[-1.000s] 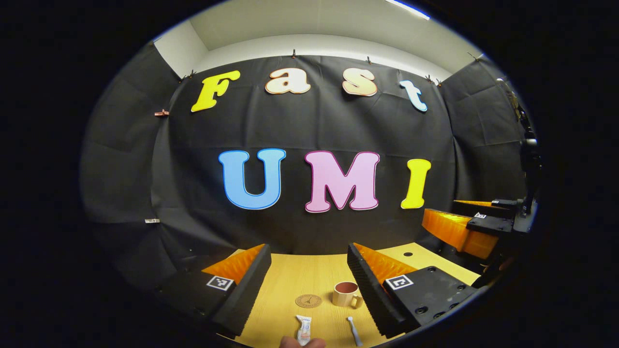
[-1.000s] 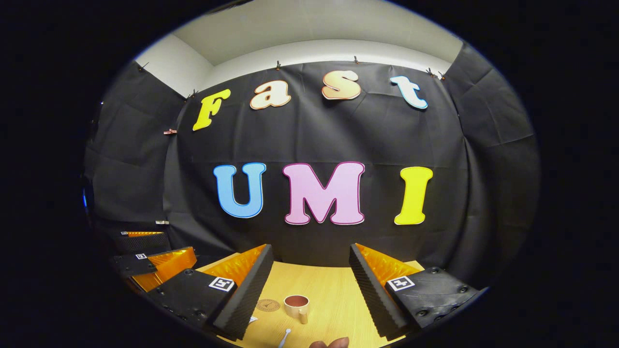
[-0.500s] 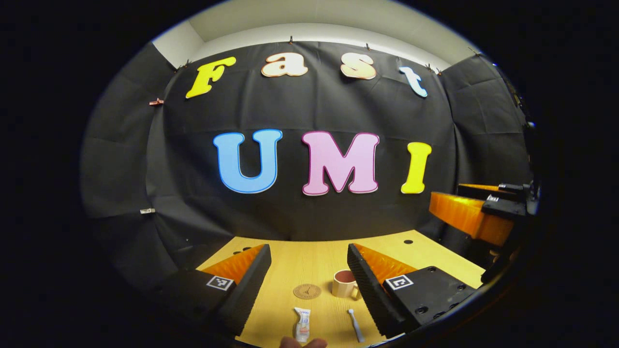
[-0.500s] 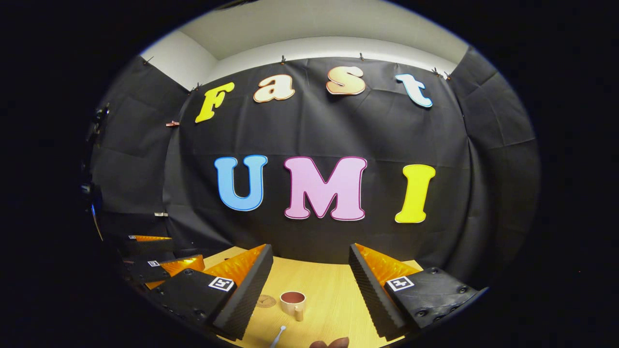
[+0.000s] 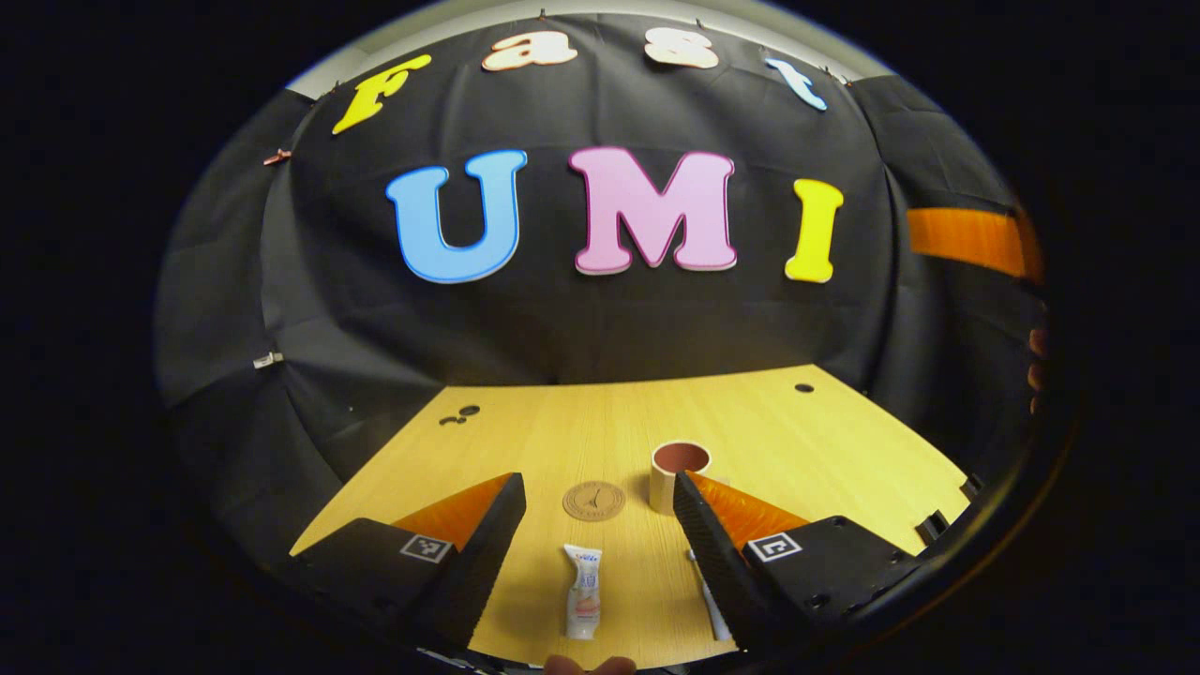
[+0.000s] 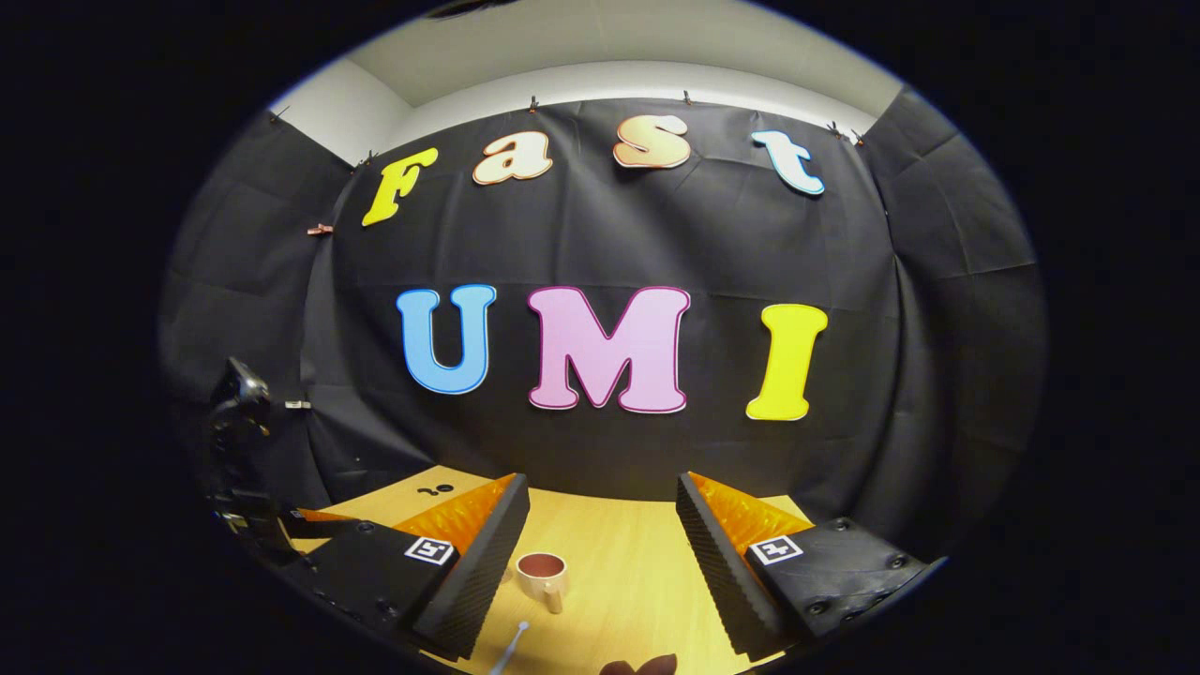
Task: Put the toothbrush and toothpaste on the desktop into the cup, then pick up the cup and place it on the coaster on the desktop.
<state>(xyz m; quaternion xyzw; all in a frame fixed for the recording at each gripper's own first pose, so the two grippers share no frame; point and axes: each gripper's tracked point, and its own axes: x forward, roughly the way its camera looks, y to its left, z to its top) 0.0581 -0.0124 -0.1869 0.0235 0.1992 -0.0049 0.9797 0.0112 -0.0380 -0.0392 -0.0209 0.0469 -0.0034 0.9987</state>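
Note:
On the wooden desktop [image 5: 797,441] lies a white toothpaste tube [image 5: 581,592], lengthwise between the fingers of my left gripper [image 5: 596,483], which is open and held above it. Beyond the tube sit a round brown coaster [image 5: 593,500] and, to its right, a beige cup [image 5: 677,469] with a dark red inside. The white toothbrush [image 5: 714,619] is partly hidden behind the right finger. In the right gripper view, the cup [image 6: 542,574] and toothbrush [image 6: 511,645] lie low and left of centre. My right gripper [image 6: 603,483] is open and holds nothing.
The desktop has small round holes at the back right [image 5: 795,387] and back left [image 5: 459,414]. My right gripper's finger [image 5: 966,239] hangs high at the right edge. The left gripper's body [image 6: 239,394] stands at the left. Fingertips [image 5: 589,666] show at the bottom.
The left gripper has tipped downward, so much more of the desktop shows and the toothpaste now lies fully between its fingers. The right gripper has shifted slightly; the cup drifts left in its view.

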